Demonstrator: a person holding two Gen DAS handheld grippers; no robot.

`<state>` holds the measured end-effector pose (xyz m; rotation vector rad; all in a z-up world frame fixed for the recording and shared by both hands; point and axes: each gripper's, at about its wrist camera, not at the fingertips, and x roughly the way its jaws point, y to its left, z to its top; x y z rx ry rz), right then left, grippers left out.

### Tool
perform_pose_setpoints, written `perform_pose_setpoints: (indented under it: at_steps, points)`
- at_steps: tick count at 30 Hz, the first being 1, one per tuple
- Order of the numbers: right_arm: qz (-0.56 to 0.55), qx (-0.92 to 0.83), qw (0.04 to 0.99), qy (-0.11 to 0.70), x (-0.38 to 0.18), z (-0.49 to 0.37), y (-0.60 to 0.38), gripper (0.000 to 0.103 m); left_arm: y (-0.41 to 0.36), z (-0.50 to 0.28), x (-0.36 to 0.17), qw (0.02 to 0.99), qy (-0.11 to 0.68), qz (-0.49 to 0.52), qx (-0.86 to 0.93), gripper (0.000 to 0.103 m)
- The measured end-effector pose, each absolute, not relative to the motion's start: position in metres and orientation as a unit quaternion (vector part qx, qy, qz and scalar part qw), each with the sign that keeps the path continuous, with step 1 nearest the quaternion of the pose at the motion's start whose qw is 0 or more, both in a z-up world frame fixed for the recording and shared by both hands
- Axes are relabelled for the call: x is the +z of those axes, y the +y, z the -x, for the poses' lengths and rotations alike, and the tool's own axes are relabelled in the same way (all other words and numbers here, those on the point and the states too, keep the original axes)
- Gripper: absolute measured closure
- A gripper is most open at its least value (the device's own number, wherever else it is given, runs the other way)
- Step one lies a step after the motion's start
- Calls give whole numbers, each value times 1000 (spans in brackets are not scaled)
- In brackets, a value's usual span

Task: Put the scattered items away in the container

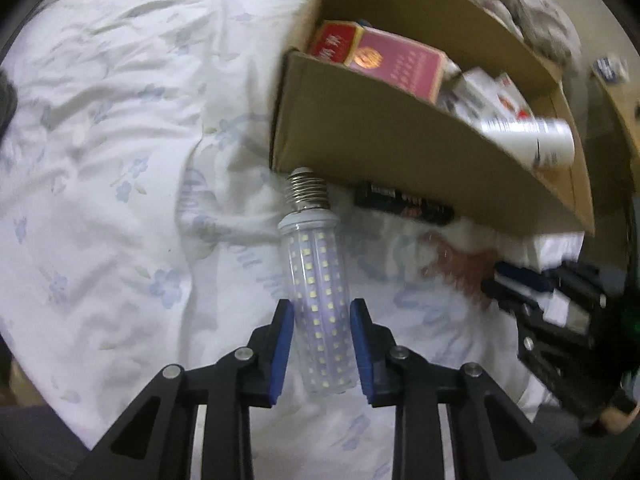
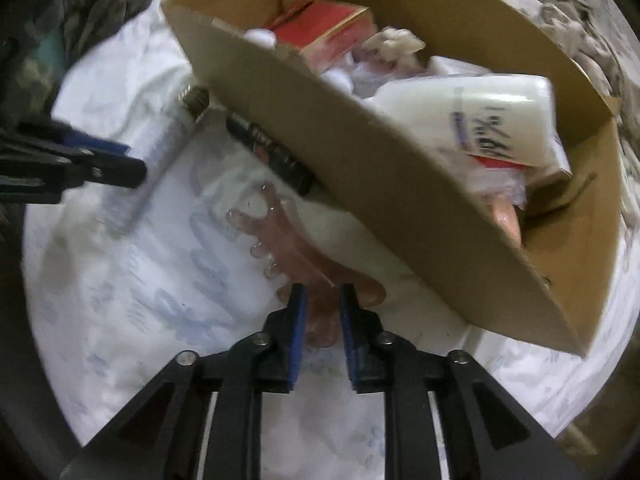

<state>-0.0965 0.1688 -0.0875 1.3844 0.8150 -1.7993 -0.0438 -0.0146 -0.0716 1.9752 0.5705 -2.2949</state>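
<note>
On the white bedsheet [image 1: 120, 160] beside the cardboard box [image 1: 380, 148], the left gripper [image 1: 322, 308] pinches the LED bulb [image 1: 316, 292] and the right gripper [image 2: 323, 292] the pink clip [image 2: 280, 236], so both lifts probably come next.

We make out print on the red box [image 1: 384, 60], the white bottle [image 2: 480, 120] and the black stick [image 1: 404, 202], but none is sharp enough to read.
</note>
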Motion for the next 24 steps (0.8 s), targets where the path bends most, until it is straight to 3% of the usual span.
perform_pose_setpoints:
  at_steps: [1,2,3,6,10,11,12,15,24]
  points:
    - [-527,-701,356,323,-87,96,166,59,-13,43,-71,27,171,-645,-744,74]
    - [-523,-703,354,326,-87,96,164,28,-10,43,-72,23,153,-651,-743,74]
    - [-518,-706,356,327,-87,95,163,19,-9,43,-72,21,145,-653,-743,73]
    - [-507,-700,366,345,-92,92,154,22,-4,45,-76,14,128,-660,-740,68]
    - [-501,-692,358,376,-109,89,145,25,-1,43,-92,11,126,-671,-730,70]
    - [-497,-697,363,368,-109,89,144,32,-2,42,-93,14,129,-667,-734,70]
    - [-492,-702,372,355,-107,88,142,51,-3,41,-92,15,131,-664,-736,71]
    - [-467,-700,394,370,-100,75,133,70,-7,36,-84,16,131,-654,-745,72]
    - [-493,-712,441,234,-54,84,152,73,-48,2,-30,28,142,-604,-783,72]
